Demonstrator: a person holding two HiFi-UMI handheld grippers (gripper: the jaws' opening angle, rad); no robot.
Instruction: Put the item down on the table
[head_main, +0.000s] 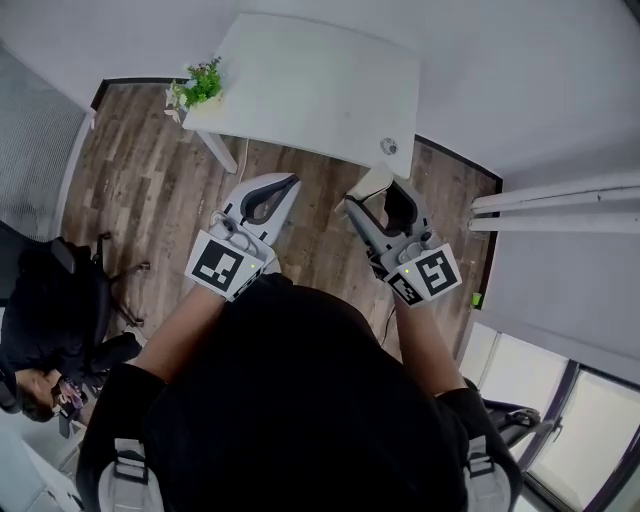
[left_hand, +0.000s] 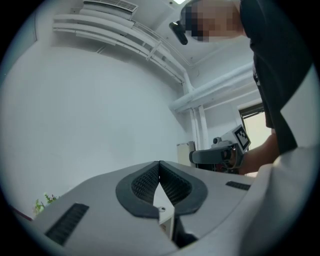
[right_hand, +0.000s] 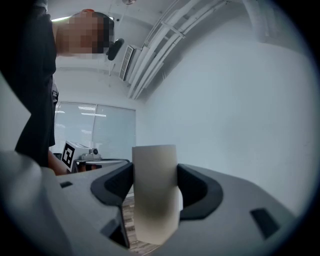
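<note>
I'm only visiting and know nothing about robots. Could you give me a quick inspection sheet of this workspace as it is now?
Surface: white table, ahead of the person.
Job's things: beige item, perhaps a roll or cup, held above the floor, not yet on the table.
Clutter: plant on the table's left corner; round thing near its right edge, too small to identify.
Grippers: left hand-held gripper shut, nothing between its jaws; right hand-held gripper shut on the item.
Cables: a thin cord seems to hang by the table leg; not certain.
Surroundings: wood floor, black chair at left, white pipes and window at right.
</note>
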